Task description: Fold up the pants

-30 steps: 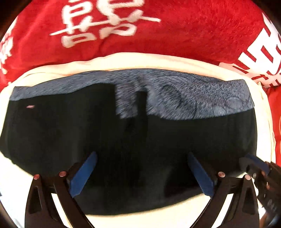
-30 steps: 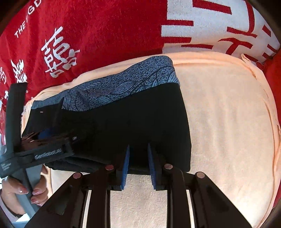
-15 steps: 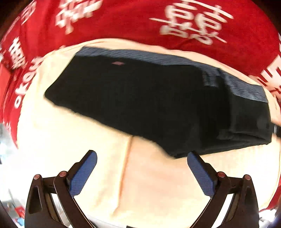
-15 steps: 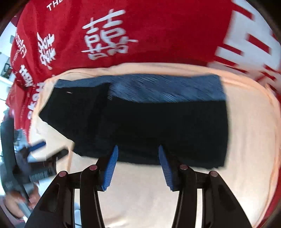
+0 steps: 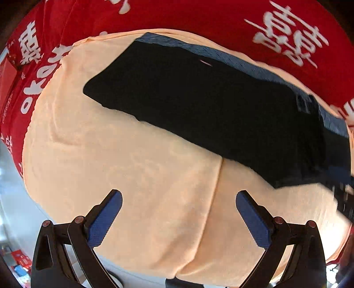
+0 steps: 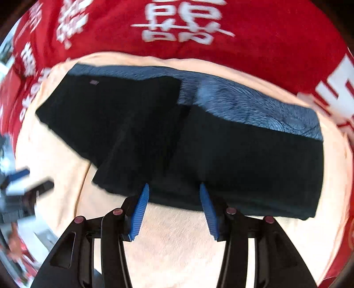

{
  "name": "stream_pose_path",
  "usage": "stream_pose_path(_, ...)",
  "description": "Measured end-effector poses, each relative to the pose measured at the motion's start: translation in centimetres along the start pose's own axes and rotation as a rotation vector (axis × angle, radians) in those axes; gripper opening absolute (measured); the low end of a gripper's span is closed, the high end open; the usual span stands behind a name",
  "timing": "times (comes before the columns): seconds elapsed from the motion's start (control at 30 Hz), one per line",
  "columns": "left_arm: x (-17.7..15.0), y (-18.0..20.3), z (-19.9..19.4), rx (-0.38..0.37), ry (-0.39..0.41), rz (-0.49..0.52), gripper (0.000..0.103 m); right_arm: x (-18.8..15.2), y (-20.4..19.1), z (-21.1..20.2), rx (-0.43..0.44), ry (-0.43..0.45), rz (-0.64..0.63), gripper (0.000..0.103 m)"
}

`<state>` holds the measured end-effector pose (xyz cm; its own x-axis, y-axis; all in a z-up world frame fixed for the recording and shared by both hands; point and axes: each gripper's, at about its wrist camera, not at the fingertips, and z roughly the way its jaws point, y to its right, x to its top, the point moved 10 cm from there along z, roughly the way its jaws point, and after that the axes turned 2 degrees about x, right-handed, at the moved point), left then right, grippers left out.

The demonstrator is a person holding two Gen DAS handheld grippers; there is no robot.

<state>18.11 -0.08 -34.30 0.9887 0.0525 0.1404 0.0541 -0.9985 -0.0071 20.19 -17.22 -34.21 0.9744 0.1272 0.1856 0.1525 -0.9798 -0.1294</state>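
Black pants (image 5: pixel 210 106) with a blue-grey patterned waistband (image 6: pixel 254 108) lie folded on a peach towel (image 5: pixel 132 172). In the left wrist view my left gripper (image 5: pixel 179 199) is open and empty, well back from the pants' near edge, over bare towel. In the right wrist view the pants (image 6: pixel 199 150) fill the middle. My right gripper (image 6: pixel 173 192) is open and empty, its blue fingertips right at the pants' near edge. The left gripper also shows blurred at the left edge of the right wrist view (image 6: pixel 22 181).
A red cloth with white characters (image 5: pixel 221 20) covers the surface around and beyond the towel (image 6: pixel 177 243). The towel has a seam running toward me (image 5: pixel 214 199). Its near edge drops off to a pale floor at lower left (image 5: pixel 13 199).
My right gripper has opened and let go of the pants' near edge. My left gripper has pulled back and swung left, away from the pants, staying open.
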Motion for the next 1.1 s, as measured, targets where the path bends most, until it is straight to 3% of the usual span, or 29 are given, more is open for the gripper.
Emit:
stream_pose_path(0.17, 1.2, -1.1, 0.6, -0.094, -0.018, -0.055, 0.103, -1.4, -2.2, -0.2, -0.004, -0.042, 0.001, 0.052)
stream_pose_path(0.43, 3.9, -3.5, 1.3, -0.146, 0.008, -0.119, 0.103, 1.9, -5.1, 0.4, -0.008, -0.028, -0.014, 0.058)
stream_pose_path(0.57, 4.9, -4.8, 1.8, -0.145, 0.015, -0.140, 0.103, 2.1, -5.6, 1.6, 0.156, -0.064, 0.174, 0.058)
stream_pose_path(0.67, 5.1, -5.2, 2.3, -0.140, 0.011, -0.146, 0.103, 0.7, -5.1, 3.0, 0.219, -0.101, 0.307, 0.058)
stream_pose_path(0.8, 5.4, -5.4, 2.4, -0.141, 0.012, -0.152, 0.103, 1.6, -4.3, 3.6, 0.292, -0.047, 0.434, 0.057)
stream_pose_path(0.83, 5.5, -5.3, 2.5, -0.137, 0.014, -0.149, 0.103, 1.6, -4.0, 3.8, 0.297, -0.053, 0.463, 0.048)
stream_pose_path(0.87, 5.5, -5.2, 2.6, -0.134, 0.013, -0.145, 0.103, 1.1, -3.5, 4.2, 0.258, -0.074, 0.464, 0.023)
stream_pose_path(0.9, 5.5, -5.2, 2.8, -0.132, 0.009, -0.144, 0.103, 0.7, -3.4, 4.4, 0.247, -0.085, 0.451, 0.018)
stream_pose_path(1.0, 5.4, -4.6, 3.2, -0.149, -0.002, -0.169, 0.103, -1.4, -4.8, 4.5, 0.245, -0.167, 0.356, 0.016)
stream_pose_path(1.1, 5.7, -4.6, 3.5, -0.193, -0.007, -0.207, 0.103, -1.0, -5.4, 2.8, 0.135, -0.109, 0.196, 0.017)
